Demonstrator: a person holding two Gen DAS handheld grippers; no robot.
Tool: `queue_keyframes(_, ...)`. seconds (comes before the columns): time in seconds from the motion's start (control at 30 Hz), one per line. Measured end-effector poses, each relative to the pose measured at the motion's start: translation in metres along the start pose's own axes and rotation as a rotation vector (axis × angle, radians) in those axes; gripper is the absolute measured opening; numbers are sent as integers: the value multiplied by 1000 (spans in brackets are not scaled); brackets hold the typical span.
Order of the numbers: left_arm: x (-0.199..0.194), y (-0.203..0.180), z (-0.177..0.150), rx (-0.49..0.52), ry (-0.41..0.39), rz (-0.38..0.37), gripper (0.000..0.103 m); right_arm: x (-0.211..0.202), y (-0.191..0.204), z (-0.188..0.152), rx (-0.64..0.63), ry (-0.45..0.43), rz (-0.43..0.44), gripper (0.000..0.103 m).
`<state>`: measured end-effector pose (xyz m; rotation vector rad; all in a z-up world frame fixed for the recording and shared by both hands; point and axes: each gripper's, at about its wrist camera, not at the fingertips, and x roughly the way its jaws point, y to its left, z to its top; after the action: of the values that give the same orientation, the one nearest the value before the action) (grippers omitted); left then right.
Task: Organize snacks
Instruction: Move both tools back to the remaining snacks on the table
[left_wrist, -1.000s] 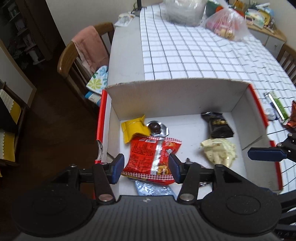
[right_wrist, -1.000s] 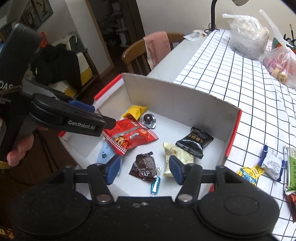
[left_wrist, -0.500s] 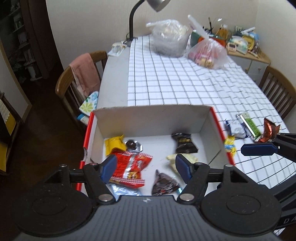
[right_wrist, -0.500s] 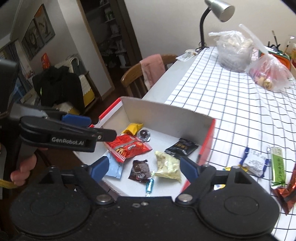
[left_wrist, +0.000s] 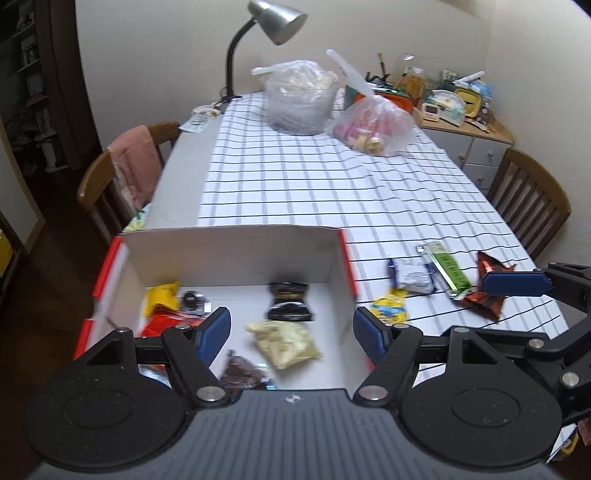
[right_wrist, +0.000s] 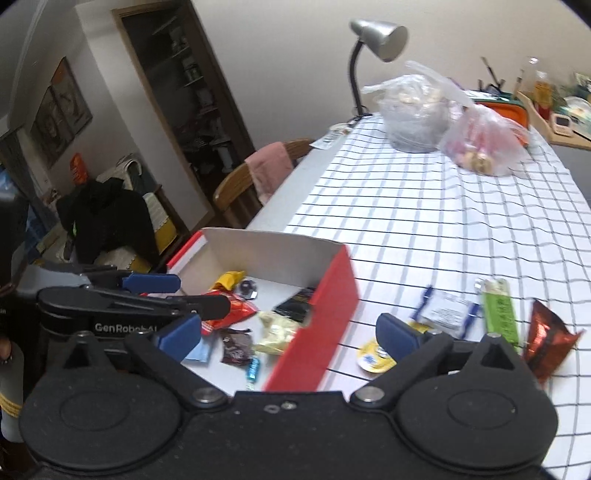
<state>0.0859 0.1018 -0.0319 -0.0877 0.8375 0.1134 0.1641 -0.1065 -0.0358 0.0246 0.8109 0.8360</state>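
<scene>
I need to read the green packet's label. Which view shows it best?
The right wrist view: the green packet lies close and nearly unobstructed, though blurred. The left wrist view shows it smaller, off to the side.

A checked tablecloth covers most of a long table, leaving a bare grey strip along its left edge. At the far end stands a silver desk lamp on a curved black neck, its shade tilted down. Beside it sit two clear plastic bags — a rounder one with pale contents and a smaller one with pink and cream items. A wooden chair on the left carries a pink towel over its back — another wooden chair stands at the right. Behind it, a pale cabinet holds a clutter of small items. In the right wrist view, dark clothing is heaped near a doorway with shelves.
</scene>
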Motion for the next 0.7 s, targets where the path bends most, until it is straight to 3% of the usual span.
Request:
queue_keyframes(0.23, 18, -48, -2, -3, 15, -29, 75, -25, -44, -8, 12, 7, -55, 102)
queue_keyframes(0.43, 37, -84, -2, -3, 43, -33, 75, -42, -96, -12, 41, 20, -154, 103)
queue_keyframes(0.7, 70, -129, -4, 30, 95, -29, 75, -32, -156, -17, 85, 91, -284, 102)
